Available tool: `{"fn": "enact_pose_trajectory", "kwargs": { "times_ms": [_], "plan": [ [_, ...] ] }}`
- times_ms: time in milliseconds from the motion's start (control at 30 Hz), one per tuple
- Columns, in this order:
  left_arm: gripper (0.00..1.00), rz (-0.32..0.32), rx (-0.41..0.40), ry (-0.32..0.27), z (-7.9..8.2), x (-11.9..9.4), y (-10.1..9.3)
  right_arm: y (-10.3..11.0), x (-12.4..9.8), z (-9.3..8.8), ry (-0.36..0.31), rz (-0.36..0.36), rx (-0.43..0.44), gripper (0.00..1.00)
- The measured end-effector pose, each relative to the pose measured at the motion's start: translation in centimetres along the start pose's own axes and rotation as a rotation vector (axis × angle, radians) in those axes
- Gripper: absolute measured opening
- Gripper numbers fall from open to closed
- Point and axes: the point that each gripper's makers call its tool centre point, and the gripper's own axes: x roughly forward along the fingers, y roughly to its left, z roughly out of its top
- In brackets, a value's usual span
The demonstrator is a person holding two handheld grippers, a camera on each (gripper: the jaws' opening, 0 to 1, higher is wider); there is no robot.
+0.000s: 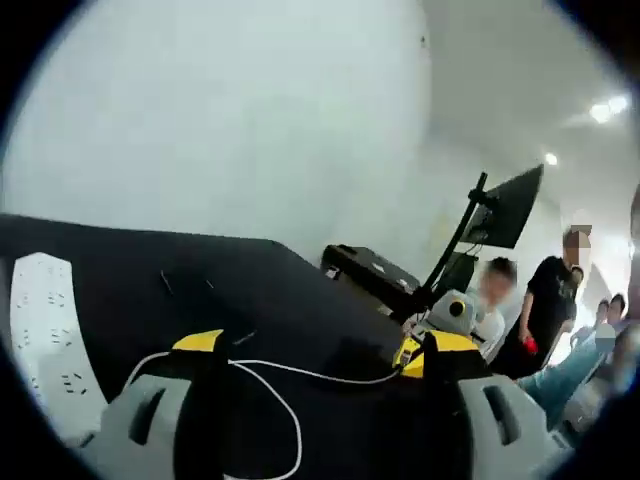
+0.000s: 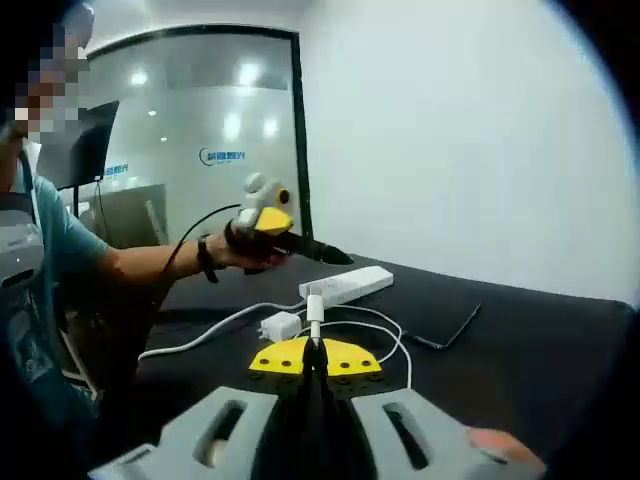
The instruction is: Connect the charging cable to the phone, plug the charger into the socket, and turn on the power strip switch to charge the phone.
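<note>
Cable [image 2: 352, 325] first: thin, white, glossy, looping at frame centre in the right gripper view, plug end [image 2: 315, 305] pinched upright in the pressed-together right tongs [image 2: 315, 352]. Charger [image 2: 281, 325], a small white block, just left of it on the black matte surface [image 2: 540, 340]. Phone [image 2: 446, 327], a flat dark slab, centre right. Strip [image 2: 345, 285], long and white, behind. Likely step: plugging into the phone; needs careful port alignment. Left tongs [image 1: 315, 350] spread wide over the cable.
</note>
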Motion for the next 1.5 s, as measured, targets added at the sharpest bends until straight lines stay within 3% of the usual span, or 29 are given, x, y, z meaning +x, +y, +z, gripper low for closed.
{"fn": "enact_pose_trajectory", "kwargs": {
  "times_ms": [133, 267, 400, 567, 700, 800, 900, 967, 1033, 1400, 1433, 1500],
  "plan": [
    [0.66, -0.003, -0.040, 0.014, 0.8, 1.3, 1.1, -0.4, 0.0, 0.3, -0.020, -0.016, 0.010, 0.03],
    [0.71, -0.027, -0.183, 0.023, 1.3, 2.9, 2.7, -0.8, 0.3, 0.3, -0.027, -0.035, 0.021, 0.03],
    [0.72, 0.019, -0.218, 0.044, 1.1, 4.6, 6.0, -1.3, 0.4, 0.2, -0.026, -0.047, 0.036, 0.03],
    [0.74, 0.021, -0.380, 0.026, 1.3, 6.5, 9.6, -1.6, 0.1, 0.0, -0.023, -0.067, 0.046, 0.03],
    [0.74, 0.075, -0.385, 0.073, 0.2, 7.6, 12.2, -1.6, -0.1, -0.1, -0.018, -0.074, 0.040, 0.03],
    [0.72, 0.094, -0.452, 0.120, -0.8, 8.4, 13.5, -1.8, -0.1, 0.1, -0.024, -0.081, 0.038, 0.03],
    [0.62, 0.113, -0.463, 0.120, -1.7, 8.6, 12.8, -2.0, -0.1, 0.1, -0.028, -0.083, 0.039, 0.03],
    [0.59, 0.109, -0.501, 0.108, -1.3, 9.1, 13.5, -2.0, -0.1, 0.0, -0.026, -0.084, 0.042, 0.03],
    [0.60, 0.072, -0.539, 0.080, -1.3, 9.4, 12.9, -2.1, -0.2, -0.1, -0.028, -0.087, 0.045, 0.03],
    [0.59, 0.045, -0.520, 0.094, -2.6, 10.2, 10.4, -2.3, -0.1, -0.3, -0.030, -0.088, 0.058, 0.03],
    [0.51, 0.053, -0.470, 0.112, -3.1, 10.1, 10.5, -2.3, 0.0, -0.4, -0.028, -0.087, 0.062, 0.03],
    [0.27, 0.172, -0.398, 0.166, -4.7, 9.7, 12.2, -2.2, 0.1, -0.5, -0.026, -0.086, 0.065, 0.03]
  ]
}}
